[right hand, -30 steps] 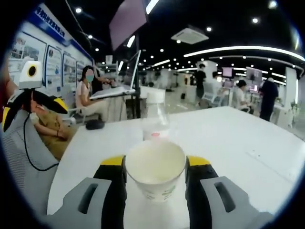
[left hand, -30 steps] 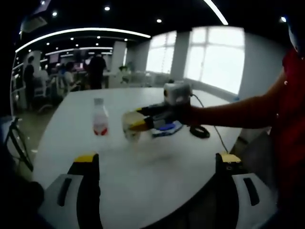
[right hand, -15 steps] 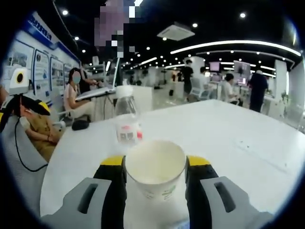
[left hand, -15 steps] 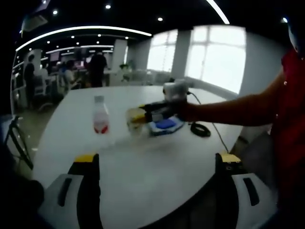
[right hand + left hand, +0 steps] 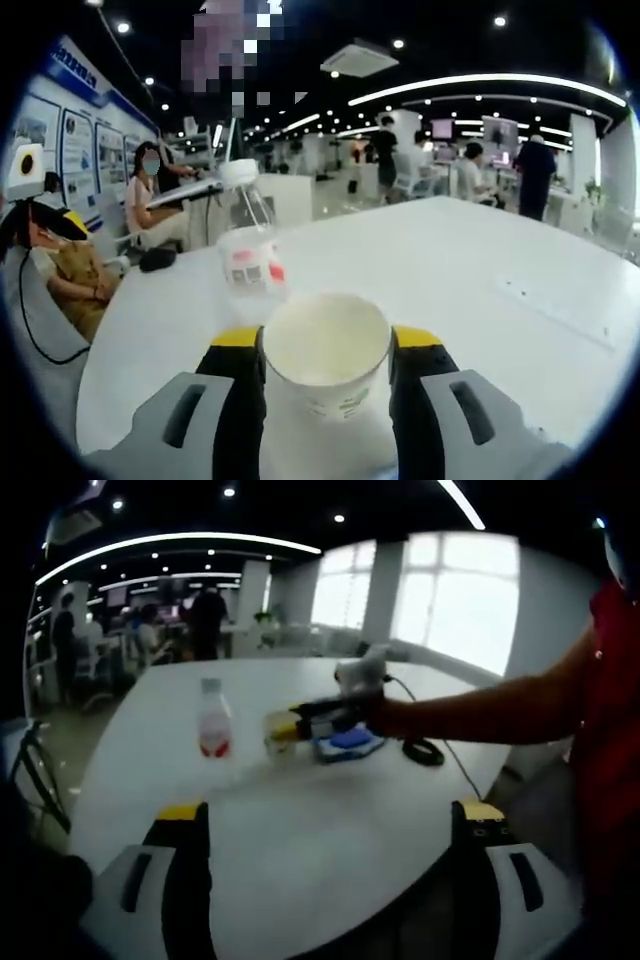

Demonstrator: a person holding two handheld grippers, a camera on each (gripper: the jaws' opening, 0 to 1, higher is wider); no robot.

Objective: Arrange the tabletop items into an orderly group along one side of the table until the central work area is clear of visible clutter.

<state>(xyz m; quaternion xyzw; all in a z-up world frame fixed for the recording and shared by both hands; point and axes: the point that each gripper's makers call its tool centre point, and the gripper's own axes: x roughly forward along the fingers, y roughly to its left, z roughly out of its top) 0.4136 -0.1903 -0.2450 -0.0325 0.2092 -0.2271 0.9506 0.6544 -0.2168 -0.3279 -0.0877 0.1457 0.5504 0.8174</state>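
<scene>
My right gripper point(image 5: 325, 342) is shut on a white paper cup point(image 5: 325, 365), which stands upright between its jaws just above the white table point(image 5: 480, 270). A clear bottle point(image 5: 248, 262) with a red and white label and a white cap stands just beyond the cup, to its left. In the left gripper view the same cup point(image 5: 277, 736) sits in the right gripper point(image 5: 292, 728), which reaches in from the right, a short way right of the bottle point(image 5: 213, 721). My left gripper point(image 5: 330, 818) hangs open over the near table edge with nothing between its jaws.
A blue flat item point(image 5: 348, 740) lies on the table behind the cup, and a black coiled cable point(image 5: 422, 752) lies to its right. A person's arm point(image 5: 480, 712) stretches across the right side. People sit and stand at desks point(image 5: 160, 195) beyond the table.
The right gripper has carried the cup farther across the table toward the bottle, which now looks nearer and tilted in the right gripper view. The left gripper has stayed put.
</scene>
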